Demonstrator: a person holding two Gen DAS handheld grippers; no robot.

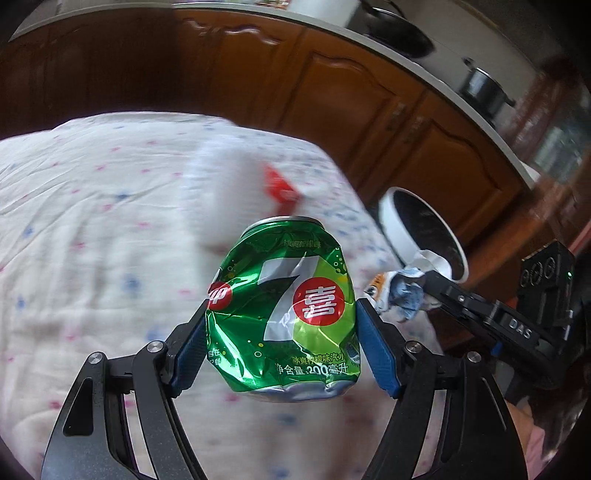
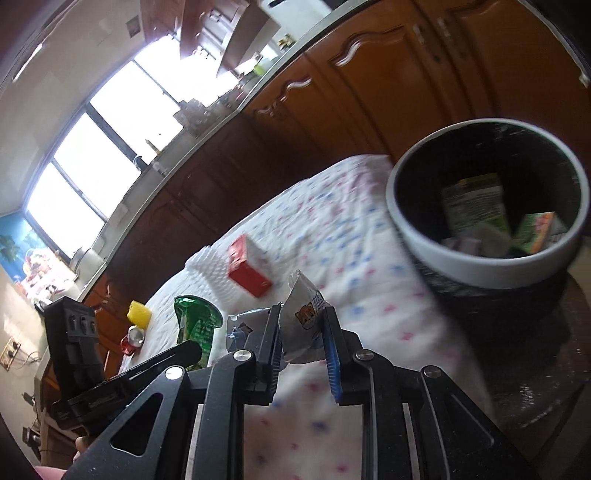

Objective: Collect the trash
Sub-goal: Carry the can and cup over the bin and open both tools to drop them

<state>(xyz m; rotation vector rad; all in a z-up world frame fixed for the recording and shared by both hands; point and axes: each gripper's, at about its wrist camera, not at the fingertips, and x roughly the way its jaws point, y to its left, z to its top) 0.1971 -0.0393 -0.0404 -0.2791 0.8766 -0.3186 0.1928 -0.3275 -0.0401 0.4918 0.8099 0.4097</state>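
gripping: left claw [image 1: 280, 328] crushed can [image 1: 284, 314], right claw [image 2: 301, 341] wrapper [image 2: 304, 317].

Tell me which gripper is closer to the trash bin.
Right. The right gripper, shut on a crumpled wrapper, is just short of the trash bin. The left gripper, shut on the crushed green can, is farther back over the tablecloth.

You were working in a home kitchen. Carved brown wooden cabinet doors [image 1: 354, 99] ran under a pale countertop [image 1: 436, 79], on which stood a dark pan [image 1: 399, 35] and a lidded metal pot [image 1: 484, 88]. A wide window [image 2: 107, 158] lit the counter, which was crowded with small items too blurred to identify. Nearer you, a table wore a white cloth [image 1: 92, 206] dotted pink and blue, with a white-rimmed bin [image 2: 487, 266] beside it.
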